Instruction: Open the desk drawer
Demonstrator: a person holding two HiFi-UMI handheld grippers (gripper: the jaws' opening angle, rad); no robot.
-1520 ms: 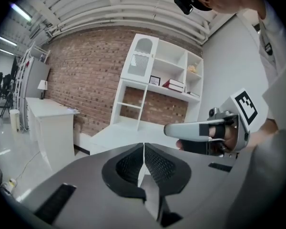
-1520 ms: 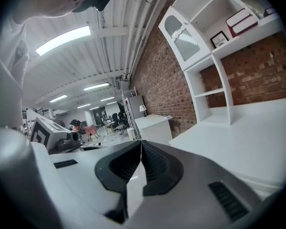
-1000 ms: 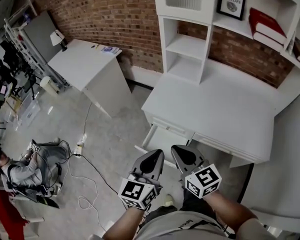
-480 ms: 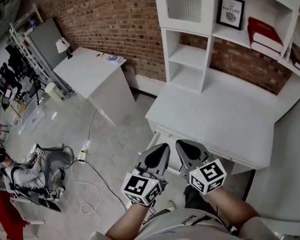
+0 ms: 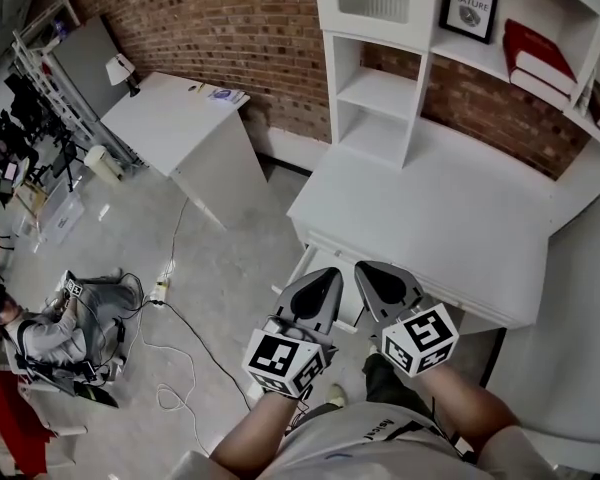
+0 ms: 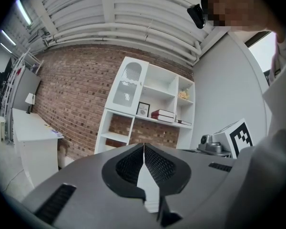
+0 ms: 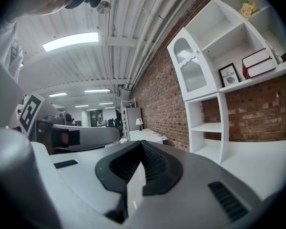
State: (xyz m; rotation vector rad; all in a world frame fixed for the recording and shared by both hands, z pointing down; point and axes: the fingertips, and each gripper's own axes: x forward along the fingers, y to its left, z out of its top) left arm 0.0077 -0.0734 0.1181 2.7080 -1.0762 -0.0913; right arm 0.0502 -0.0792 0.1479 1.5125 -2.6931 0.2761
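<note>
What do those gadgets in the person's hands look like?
The left gripper and right gripper are alike: smooth grey shells tapering to a point, with black ribbed pads inside the jaws. Each carries a white cube with black square markers at the back. The person wears a light grey shirt.

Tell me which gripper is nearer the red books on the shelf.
Right. The right gripper sits below-left of the red books; the left gripper is farther left.

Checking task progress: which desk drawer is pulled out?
The left drawer: it juts out past the desktop, while the right drawer front sits flush.
</note>
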